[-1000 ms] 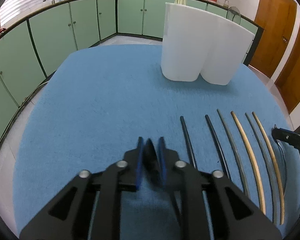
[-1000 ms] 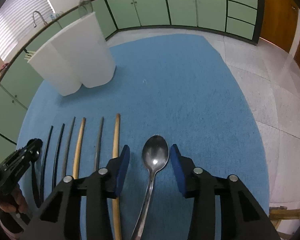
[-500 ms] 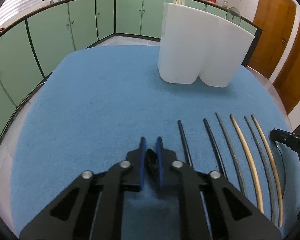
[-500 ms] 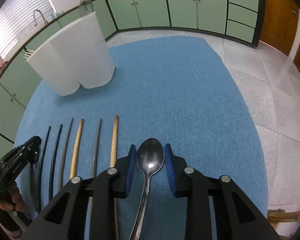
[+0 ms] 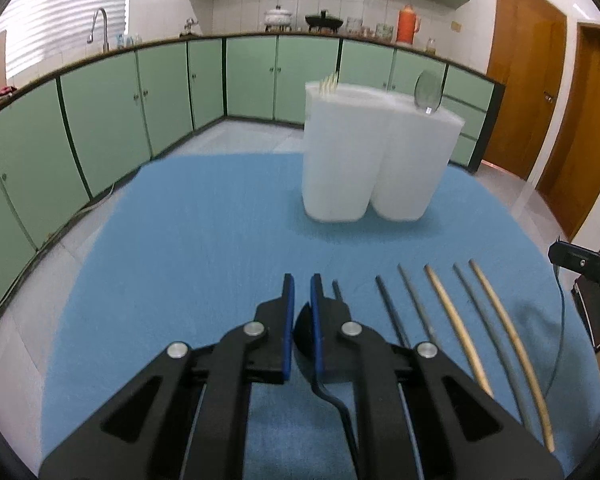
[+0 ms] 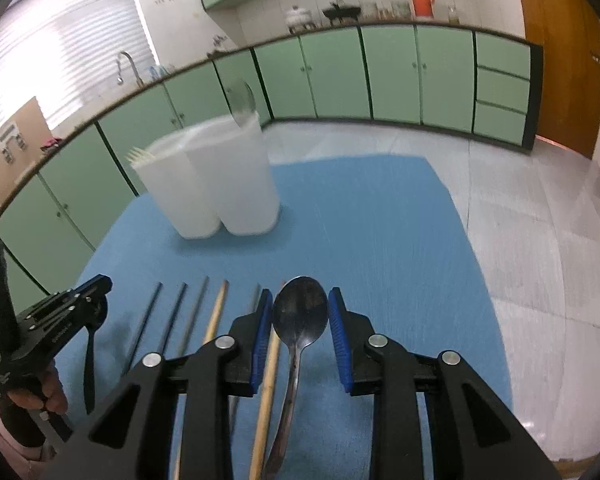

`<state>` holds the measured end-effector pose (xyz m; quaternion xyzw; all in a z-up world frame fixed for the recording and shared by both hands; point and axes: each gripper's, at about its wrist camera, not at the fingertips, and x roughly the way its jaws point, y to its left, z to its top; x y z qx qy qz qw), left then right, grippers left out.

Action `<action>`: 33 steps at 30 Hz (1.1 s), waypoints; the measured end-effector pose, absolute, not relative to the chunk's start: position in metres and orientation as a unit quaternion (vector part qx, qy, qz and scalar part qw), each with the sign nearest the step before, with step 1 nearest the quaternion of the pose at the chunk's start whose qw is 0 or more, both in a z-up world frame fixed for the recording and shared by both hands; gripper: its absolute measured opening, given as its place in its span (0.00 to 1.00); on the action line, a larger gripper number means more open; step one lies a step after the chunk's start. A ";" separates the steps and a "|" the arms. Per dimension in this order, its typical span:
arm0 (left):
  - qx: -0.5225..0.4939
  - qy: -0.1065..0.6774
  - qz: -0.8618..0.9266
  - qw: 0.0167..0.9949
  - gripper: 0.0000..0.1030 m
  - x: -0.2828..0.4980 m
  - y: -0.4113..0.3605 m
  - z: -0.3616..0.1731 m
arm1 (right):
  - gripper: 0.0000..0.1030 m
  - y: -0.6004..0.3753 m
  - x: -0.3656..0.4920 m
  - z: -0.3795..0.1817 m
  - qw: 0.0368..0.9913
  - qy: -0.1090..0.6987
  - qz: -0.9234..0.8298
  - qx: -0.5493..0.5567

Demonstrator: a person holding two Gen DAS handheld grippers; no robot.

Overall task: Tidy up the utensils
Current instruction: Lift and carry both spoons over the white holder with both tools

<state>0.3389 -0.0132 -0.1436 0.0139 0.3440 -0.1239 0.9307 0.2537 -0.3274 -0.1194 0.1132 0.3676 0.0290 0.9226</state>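
A black spoon (image 5: 306, 330) is clamped by its bowl, on edge, in the left gripper (image 5: 300, 300), whose blue pads stand almost fully shut; its thin handle trails down and back under the jaws. A steel spoon (image 6: 300, 316) is pinched across the width of its bowl by the right gripper (image 6: 300, 312), the jaws part open only as far as the bowl forces them, the handle hanging back beneath. Both spoons are judged stiff and light, but the polished steel one is likely to be slippery, and a hold on a rounded bowl could let it pivot or slide; a grip nearer the neck would be steadier. Both grippers are pointed forward and slanted downward, raised a little off the blue mat (image 5: 204, 240), toward the white holder (image 5: 376, 152) standing well apart at the far side, where a spoon and pale sticks already stand. Six chopsticks (image 5: 452, 320), dark and wooden, are left lying side by side on the mat between the two grippers. A hand (image 6: 40, 392) is seen on the left gripper's grip.
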 end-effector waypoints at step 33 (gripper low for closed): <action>-0.035 0.096 -0.138 0.985 0.07 0.377 -0.022 -0.012 | 0.27 -0.315 0.317 0.005 0.972 0.204 0.074 0.088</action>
